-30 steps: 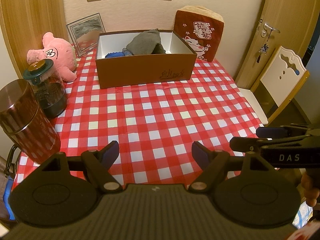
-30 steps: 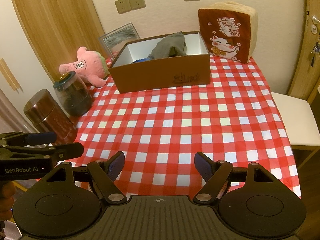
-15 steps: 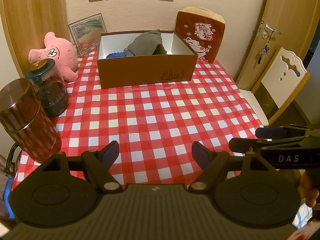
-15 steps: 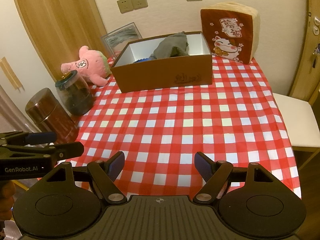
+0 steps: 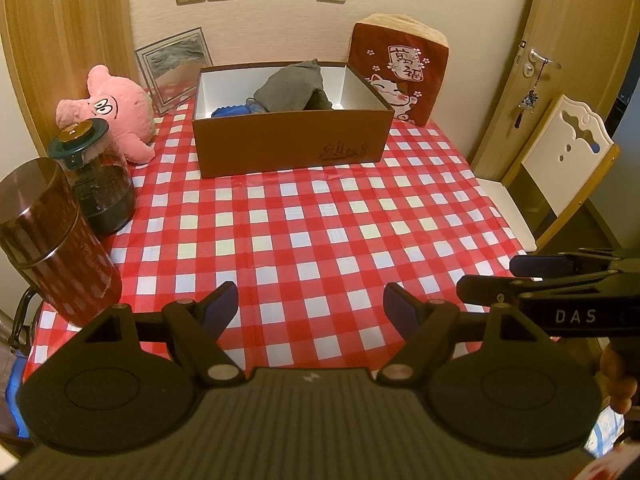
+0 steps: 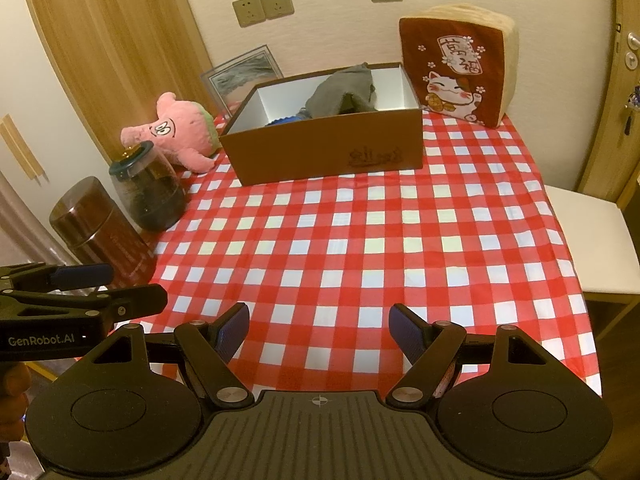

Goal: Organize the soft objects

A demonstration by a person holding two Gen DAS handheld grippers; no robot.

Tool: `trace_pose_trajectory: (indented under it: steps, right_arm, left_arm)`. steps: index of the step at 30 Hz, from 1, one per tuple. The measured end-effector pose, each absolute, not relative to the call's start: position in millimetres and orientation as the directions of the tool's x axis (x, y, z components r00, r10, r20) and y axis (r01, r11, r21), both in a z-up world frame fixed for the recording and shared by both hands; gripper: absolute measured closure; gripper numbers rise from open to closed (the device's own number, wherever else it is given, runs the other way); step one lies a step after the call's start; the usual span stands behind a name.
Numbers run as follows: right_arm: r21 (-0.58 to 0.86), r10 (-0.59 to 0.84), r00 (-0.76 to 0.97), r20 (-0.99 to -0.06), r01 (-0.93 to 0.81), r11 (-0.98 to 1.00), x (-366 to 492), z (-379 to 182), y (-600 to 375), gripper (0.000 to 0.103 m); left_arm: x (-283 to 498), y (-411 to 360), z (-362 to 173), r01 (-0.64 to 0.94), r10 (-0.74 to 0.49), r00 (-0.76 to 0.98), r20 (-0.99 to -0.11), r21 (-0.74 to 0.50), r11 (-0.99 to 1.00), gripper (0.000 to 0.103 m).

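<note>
A brown cardboard box (image 5: 292,148) (image 6: 328,152) stands at the back of the checked table and holds a grey cloth (image 5: 292,88) (image 6: 344,90) and a blue item (image 5: 232,111). A pink plush toy (image 5: 112,110) (image 6: 176,136) lies left of the box. A red lucky-cat cushion (image 5: 396,72) (image 6: 456,68) leans on the wall at the box's right. My left gripper (image 5: 310,306) and right gripper (image 6: 318,324) are both open and empty, above the table's near edge, far from all of these.
A dark glass jar with a green lid (image 5: 94,176) (image 6: 148,188) and a brown canister (image 5: 52,240) (image 6: 100,232) stand at the table's left edge. A picture frame (image 5: 176,64) leans on the wall. A white chair (image 5: 560,168) and door are at right.
Both views have shifted slightly, as both grippers drifted a little; the objects on the table have not moved and the jaws stay open.
</note>
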State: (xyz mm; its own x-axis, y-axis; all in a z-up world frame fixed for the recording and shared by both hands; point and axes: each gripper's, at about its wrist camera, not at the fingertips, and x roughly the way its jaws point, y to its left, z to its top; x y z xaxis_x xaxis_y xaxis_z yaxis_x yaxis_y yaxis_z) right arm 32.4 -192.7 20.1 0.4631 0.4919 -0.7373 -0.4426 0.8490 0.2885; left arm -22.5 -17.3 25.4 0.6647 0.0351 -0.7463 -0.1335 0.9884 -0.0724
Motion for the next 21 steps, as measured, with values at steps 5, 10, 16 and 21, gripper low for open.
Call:
trace_pose_trajectory:
  steps: [5, 10, 16, 21]
  right_arm:
    - [0.289, 0.493, 0.462, -0.737, -0.444, 0.848, 31.8, 20.6, -191.2, 0.026]
    - [0.288, 0.492, 0.463, -0.737, -0.443, 0.849, 31.6, 20.3, -191.0, 0.026]
    - [0.288, 0.492, 0.463, -0.737, -0.444, 0.849, 31.5, 20.1, -190.1, 0.026]
    - [0.289, 0.492, 0.463, -0.737, -0.442, 0.849, 31.6, 19.8, -190.4, 0.026]
  left_arm:
    - [-22.4, -17.3, 26.8, -0.135, 0.035, 0.665, -0.746, -0.074, 0.988, 0.025]
    - [-22.4, -17.1, 26.8, -0.133, 0.033, 0.666, -0.745, -0.075, 0.988, 0.025]
    - [-22.6, -16.9, 26.4, -0.133, 0.035, 0.666, -0.745, -0.073, 0.988, 0.025]
    - [-23.3, -16.0, 25.6, -0.134, 0.034, 0.666, -0.745, -0.074, 0.988, 0.025]
